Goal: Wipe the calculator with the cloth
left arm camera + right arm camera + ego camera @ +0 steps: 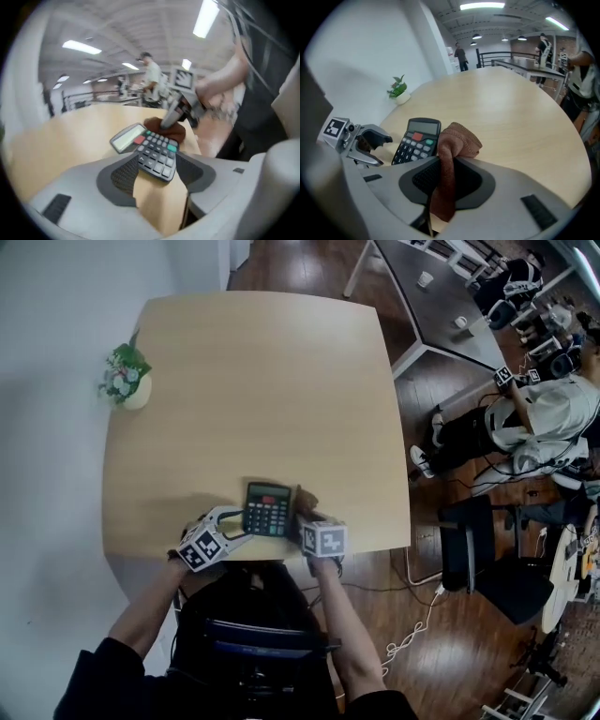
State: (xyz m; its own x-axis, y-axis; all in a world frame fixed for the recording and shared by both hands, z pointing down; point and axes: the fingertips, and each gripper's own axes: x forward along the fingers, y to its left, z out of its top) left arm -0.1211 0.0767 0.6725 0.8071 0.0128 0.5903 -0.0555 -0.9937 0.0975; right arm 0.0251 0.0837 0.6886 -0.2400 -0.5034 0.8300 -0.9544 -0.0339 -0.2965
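Steadying the calculator (267,509) at the near edge of the bench (262,381) is best done by the left tongs (159,173), spread apart around its end. The cloth (461,138), clamped in the right tongs (449,180), should be dragged lightly across.

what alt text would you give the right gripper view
The right claw is shut on a brown cloth, bunched beside a black calculator on a pale wooden table. The left claw stands open on the calculator's other side; a small potted plant sits beyond.
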